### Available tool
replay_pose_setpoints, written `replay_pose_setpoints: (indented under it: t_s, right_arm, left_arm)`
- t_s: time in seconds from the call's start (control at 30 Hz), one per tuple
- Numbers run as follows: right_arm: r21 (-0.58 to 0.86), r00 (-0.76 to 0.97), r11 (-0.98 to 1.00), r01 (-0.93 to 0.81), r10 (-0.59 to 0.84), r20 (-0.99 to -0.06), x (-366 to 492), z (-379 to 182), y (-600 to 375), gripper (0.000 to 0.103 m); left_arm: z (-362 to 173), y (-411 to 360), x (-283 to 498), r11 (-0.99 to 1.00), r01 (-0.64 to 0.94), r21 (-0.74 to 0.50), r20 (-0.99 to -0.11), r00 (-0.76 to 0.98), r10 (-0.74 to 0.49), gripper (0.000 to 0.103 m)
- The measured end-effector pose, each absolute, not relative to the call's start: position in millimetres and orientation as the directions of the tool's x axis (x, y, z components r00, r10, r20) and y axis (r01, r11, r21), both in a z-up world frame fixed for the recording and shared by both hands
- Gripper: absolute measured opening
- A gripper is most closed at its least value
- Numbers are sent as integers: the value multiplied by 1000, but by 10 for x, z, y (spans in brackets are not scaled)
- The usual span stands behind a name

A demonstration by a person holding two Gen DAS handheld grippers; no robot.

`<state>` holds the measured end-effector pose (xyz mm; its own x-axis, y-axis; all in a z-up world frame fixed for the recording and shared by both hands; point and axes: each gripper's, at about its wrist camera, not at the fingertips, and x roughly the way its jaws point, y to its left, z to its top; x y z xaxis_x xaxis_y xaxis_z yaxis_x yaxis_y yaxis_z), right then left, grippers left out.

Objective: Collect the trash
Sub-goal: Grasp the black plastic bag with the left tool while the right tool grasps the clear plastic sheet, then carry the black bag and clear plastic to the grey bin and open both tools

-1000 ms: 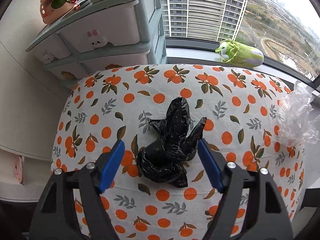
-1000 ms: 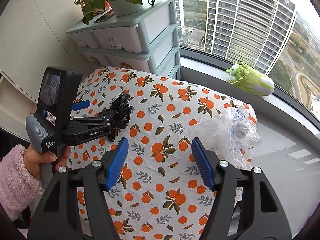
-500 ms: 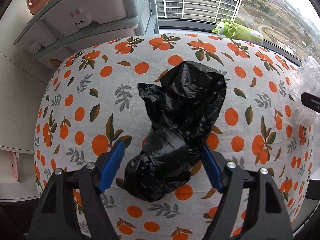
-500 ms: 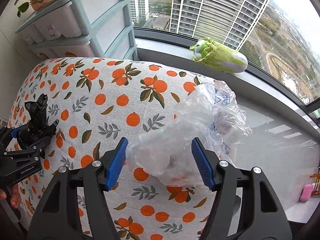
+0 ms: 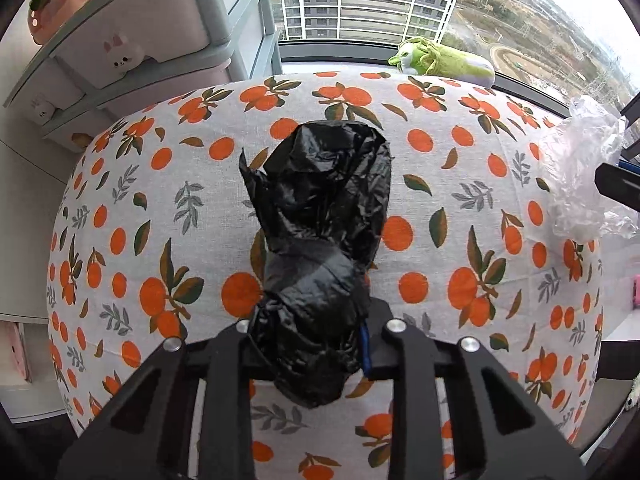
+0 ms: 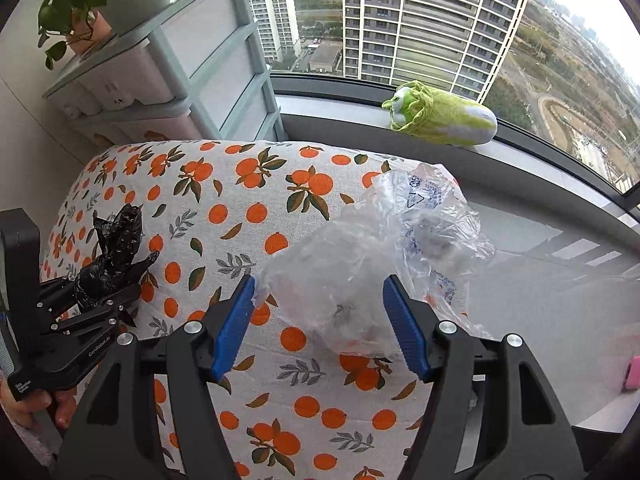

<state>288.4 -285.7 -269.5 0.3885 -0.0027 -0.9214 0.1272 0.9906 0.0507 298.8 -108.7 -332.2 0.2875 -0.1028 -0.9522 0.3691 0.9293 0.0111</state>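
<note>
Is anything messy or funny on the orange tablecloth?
Yes. Two crumpled bags lie on the tablecloth: a black plastic bag, which the left tongs have just been closing on and now pinch, and a clear plastic bag at the table's edge, between the open right tongs. Nothing looks spilled or broken.

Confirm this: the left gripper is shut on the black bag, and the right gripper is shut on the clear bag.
Half right. The left gripper is shut on the black bag, but the right gripper is open around the clear bag, its pads not yet pressing; the right wrist view shows it.
</note>
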Motion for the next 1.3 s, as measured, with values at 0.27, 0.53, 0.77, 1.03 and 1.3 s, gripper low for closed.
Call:
replay_pose_setpoints:
  t_s: [0.27, 0.53, 0.77, 1.03, 1.3]
  right_arm:
    - [84, 429, 985, 148, 13, -903, 2808, -2514, -2925, 63]
    - [78, 400, 974, 211, -13, -917, 2845, -2710, -3119, 63]
    - [40, 355, 973, 225, -44, -934, 2830, -2937, -3216, 63]
    - [31, 290, 978, 205, -30, -957, 2838, -3309, -3250, 56]
    - [60, 307, 985, 160, 8, -952, 2725, -3192, -3229, 7]
  left_arm:
    - [-2977, -1296, 2865, 908, 417, -28, -929, 325, -178, 26]
    - [-2773, -1577, 2718, 886, 459, -70, -914, 325, -241, 26]
    - [-2617, -1750, 2495, 855, 510, -98, -903, 316, -292, 26]
    - [-2619, -1848, 2427, 843, 530, -92, -907, 305, -291, 26]
    - [-2534, -1847, 2372, 838, 539, -83, -903, 315, -292, 26]
